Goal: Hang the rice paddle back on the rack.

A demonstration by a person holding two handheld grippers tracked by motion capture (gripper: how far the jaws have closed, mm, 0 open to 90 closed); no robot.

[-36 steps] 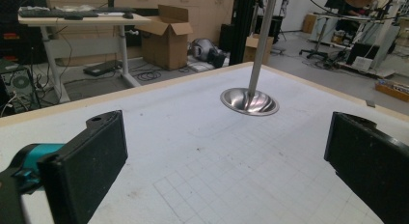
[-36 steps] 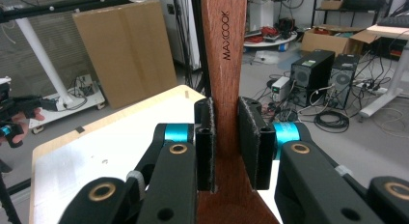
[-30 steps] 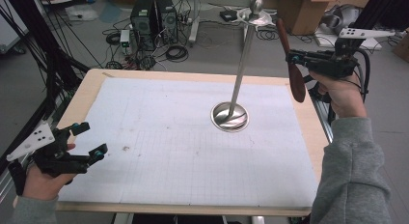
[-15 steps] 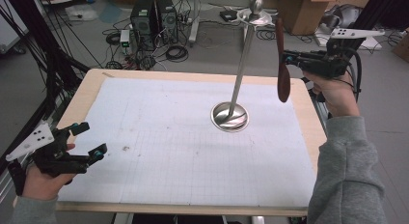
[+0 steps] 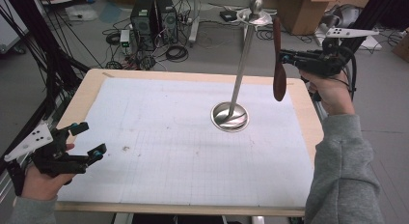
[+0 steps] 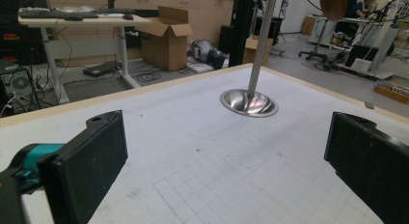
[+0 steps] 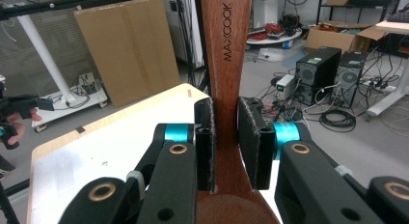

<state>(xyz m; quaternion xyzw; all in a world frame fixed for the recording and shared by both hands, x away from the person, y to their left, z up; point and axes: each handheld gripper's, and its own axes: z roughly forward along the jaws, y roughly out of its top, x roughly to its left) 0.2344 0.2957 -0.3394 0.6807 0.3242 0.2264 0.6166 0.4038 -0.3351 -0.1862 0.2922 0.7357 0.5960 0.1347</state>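
Observation:
A dark wooden spoon (image 5: 278,69) hangs upright in the air at the table's far right, bowl end down, beside the top of a metal stand (image 5: 243,64). My right gripper (image 5: 284,57) is shut on its handle (image 7: 224,64), with both pads pressed on the wood. The stand has a thin pole, a round base (image 5: 230,116) on the white gridded mat, and a knob with a small disc on top. My left gripper (image 5: 89,138) rests at the near left corner, open, with nothing between its fingers (image 6: 89,156). The left gripper view shows the stand's base (image 6: 248,102) ahead.
The white mat (image 5: 159,137) covers most of the wooden table (image 5: 87,89). Beyond the far edge, computer towers (image 5: 154,16), cables and cardboard boxes (image 5: 299,11) stand on the floor. A black frame post rises left of the table.
My right gripper has carried the spoon left toward the top of the stand, and the spoon has turned from tilted to nearly upright. The left gripper has stayed put.

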